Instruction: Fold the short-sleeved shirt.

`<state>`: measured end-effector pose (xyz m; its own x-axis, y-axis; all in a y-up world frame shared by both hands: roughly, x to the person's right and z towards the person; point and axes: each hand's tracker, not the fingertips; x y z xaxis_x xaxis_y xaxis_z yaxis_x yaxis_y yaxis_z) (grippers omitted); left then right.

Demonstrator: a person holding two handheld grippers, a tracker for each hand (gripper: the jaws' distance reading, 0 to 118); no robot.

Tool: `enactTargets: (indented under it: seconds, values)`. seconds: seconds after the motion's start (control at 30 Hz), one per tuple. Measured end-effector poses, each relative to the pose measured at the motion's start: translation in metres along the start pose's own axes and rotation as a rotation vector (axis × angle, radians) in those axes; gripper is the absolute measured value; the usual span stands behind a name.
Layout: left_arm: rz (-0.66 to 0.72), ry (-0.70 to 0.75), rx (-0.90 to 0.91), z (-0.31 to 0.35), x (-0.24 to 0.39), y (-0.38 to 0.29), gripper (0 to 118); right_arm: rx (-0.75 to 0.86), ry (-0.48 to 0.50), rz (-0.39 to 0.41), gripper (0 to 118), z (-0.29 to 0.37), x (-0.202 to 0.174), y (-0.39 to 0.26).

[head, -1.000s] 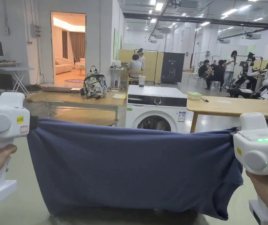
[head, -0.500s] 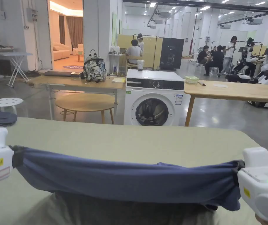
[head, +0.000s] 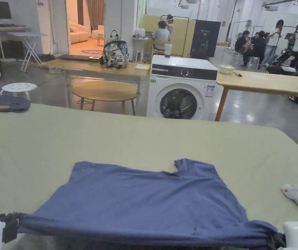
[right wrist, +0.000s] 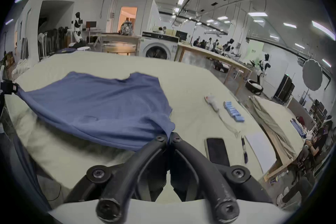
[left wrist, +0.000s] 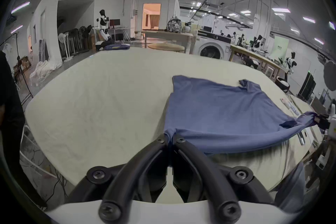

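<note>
A blue short-sleeved shirt point(head: 145, 198) lies spread on the pale green table point(head: 80, 140), its far edge flat and its near edge lifted and stretched between both grippers. My left gripper point(head: 9, 226) sits at the bottom left of the head view, shut on one near corner of the shirt point(left wrist: 218, 111); its jaws point(left wrist: 170, 138) pinch bunched cloth. My right gripper point(head: 275, 239) at the bottom right is shut on the other near corner of the shirt point(right wrist: 101, 100), with the cloth gathered at the tips of its jaws point(right wrist: 168, 137).
A white handheld device point(head: 295, 197) lies on the table to the right of the shirt. A phone point(right wrist: 217, 151), a pen point(right wrist: 244, 150), a sheet of paper point(right wrist: 261, 151) and several blue blocks point(right wrist: 233, 111) lie near the right edge. A washing machine point(head: 182, 88) stands beyond the table.
Both grippers have come down from holding the shirt up in the air. The shirt's lower part now lies flat on the table, with just the gripped edge raised.
</note>
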<state>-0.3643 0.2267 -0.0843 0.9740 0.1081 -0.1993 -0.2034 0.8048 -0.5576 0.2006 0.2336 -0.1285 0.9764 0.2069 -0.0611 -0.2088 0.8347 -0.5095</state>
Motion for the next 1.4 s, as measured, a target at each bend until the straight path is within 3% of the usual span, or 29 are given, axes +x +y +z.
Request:
enactTargets:
  seconds: [0.13,0.27,0.4,0.67,0.83,0.87,0.9,0.97,1.0,1.17,1.33,1.37,1.4]
  values:
    - [-0.04,0.019,-0.051,-0.005,0.001,-0.01,0,-0.092,0.016,0.005,0,-0.01,-0.002,-0.02]
    - [-0.029,0.034,-0.191,-0.024,0.003,-0.021,0,-0.211,0.056,-0.009,0,-0.024,-0.01,-0.037]
    - [-0.082,0.049,-0.336,-0.05,0.007,-0.035,0,-0.37,0.065,0.026,0,-0.057,-0.013,-0.063]
    - [-0.076,0.056,-0.479,-0.079,0.003,-0.042,0,-0.515,0.081,-0.038,0,-0.095,-0.004,-0.075]
    - [-0.068,0.061,-0.515,-0.078,0.006,-0.033,0,-0.566,0.058,-0.012,9,-0.098,-0.005,-0.061]
    - [-0.047,0.062,-0.506,-0.075,0.007,-0.028,0,-0.577,0.025,0.005,18,-0.096,-0.004,-0.055]
    - [-0.035,0.061,-0.488,-0.07,0.008,-0.025,5,-0.574,-0.011,0.012,39,-0.094,-0.003,-0.048]
    - [-0.052,0.06,-0.4,-0.06,0.015,-0.015,28,-0.517,-0.023,-0.036,78,-0.086,0.0,-0.035]
    - [-0.04,0.05,-0.363,-0.055,0.018,-0.009,40,-0.474,-0.012,-0.063,84,-0.081,0.002,-0.026]
    - [0.012,-0.018,-0.129,-0.037,0.034,0.019,44,-0.223,0.032,-0.136,84,-0.058,-0.013,0.011]
    - [-0.026,-0.042,0.062,-0.026,0.06,0.036,44,0.05,0.066,-0.183,83,-0.045,-0.042,0.031]
    - [-0.028,-0.043,0.094,-0.023,0.066,0.038,44,0.091,0.063,-0.182,80,-0.047,-0.05,0.032]
    - [-0.028,-0.046,0.128,-0.02,0.071,0.04,44,0.129,0.059,-0.175,67,-0.046,-0.057,0.034]
